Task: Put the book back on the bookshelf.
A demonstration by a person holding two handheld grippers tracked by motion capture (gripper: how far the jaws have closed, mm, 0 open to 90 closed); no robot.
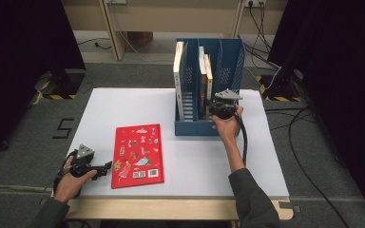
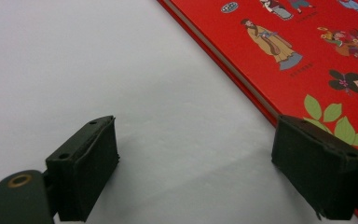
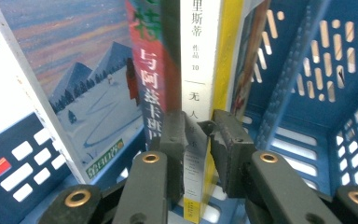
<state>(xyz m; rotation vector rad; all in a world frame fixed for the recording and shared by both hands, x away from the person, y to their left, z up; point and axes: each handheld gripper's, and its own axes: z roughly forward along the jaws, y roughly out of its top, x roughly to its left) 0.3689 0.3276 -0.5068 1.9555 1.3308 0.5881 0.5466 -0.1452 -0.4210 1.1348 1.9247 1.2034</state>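
Work in hand: filing books upright into the blue file rack (image 1: 228, 61) at the back of the white worktop (image 1: 195, 161).
Right gripper (image 3: 199, 140): at the rack's front; its fingers (image 3: 175, 144) are clenched on the spine of the white-and-yellow book (image 3: 200, 60), near the spine's lower end.
White-and-yellow book: upright in the rack's middle compartment, touching the red-spined book (image 3: 149, 70) on one side, with a thin book just beside it on the other.
Left gripper (image 2: 196, 172): low over the worktop at the near left; fingers released, nothing between them, one finger (image 2: 319, 172) over the corner of the red picture book (image 1: 138, 154).
Red picture book: flat on the worktop, well apart from the rack, not gripped.
Step, judged: seating or adjusting the white-and-yellow book in its slot.
Next move, judged: release that spine and draw the right gripper straight back without tipping the neighbours; then the left fingers must get under the flat book's edge to lift it.
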